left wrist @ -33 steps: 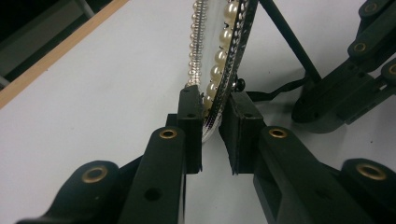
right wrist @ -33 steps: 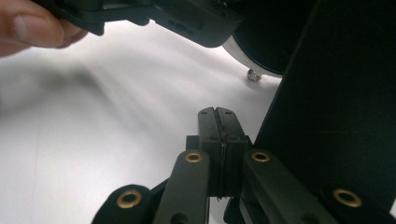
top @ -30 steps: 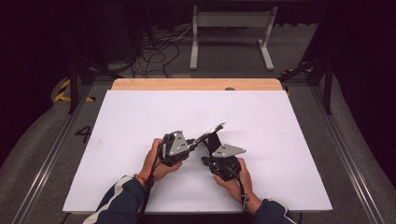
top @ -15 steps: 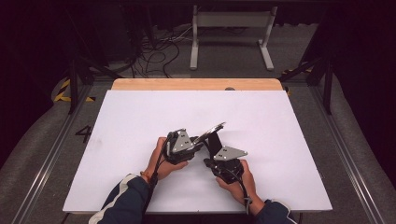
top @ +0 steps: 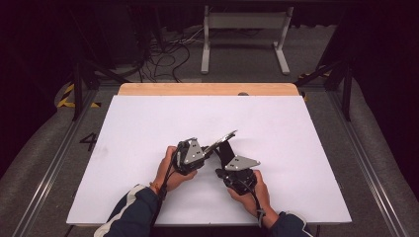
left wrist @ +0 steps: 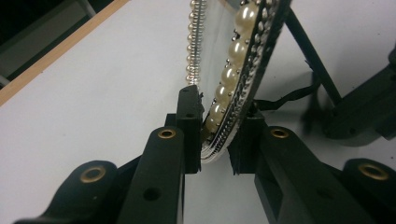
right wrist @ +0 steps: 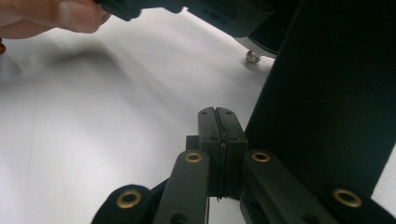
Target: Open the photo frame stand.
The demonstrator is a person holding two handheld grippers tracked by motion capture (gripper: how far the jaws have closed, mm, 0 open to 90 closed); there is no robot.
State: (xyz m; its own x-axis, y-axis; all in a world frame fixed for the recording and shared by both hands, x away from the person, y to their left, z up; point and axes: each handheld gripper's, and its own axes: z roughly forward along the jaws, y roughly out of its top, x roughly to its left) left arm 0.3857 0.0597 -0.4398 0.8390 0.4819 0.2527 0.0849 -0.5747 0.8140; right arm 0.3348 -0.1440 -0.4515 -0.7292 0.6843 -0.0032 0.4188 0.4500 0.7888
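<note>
White table (top: 148, 123), pearl-rimmed mirror (left wrist: 233, 70), black stand (right wrist: 327, 93)

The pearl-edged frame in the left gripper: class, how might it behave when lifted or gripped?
The frame looks stiff, keeping its flat shape while the left gripper grips only its edge. Its glass-like pane suggests it is fragile. The rounded pearls may make that edge slippery.

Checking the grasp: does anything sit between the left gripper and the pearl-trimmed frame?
Nothing visible does. The left gripper, whose jaws have just been closing, has the lower rim of the pearl-trimmed frame directly between its pads, with no other object wedged in.
</note>
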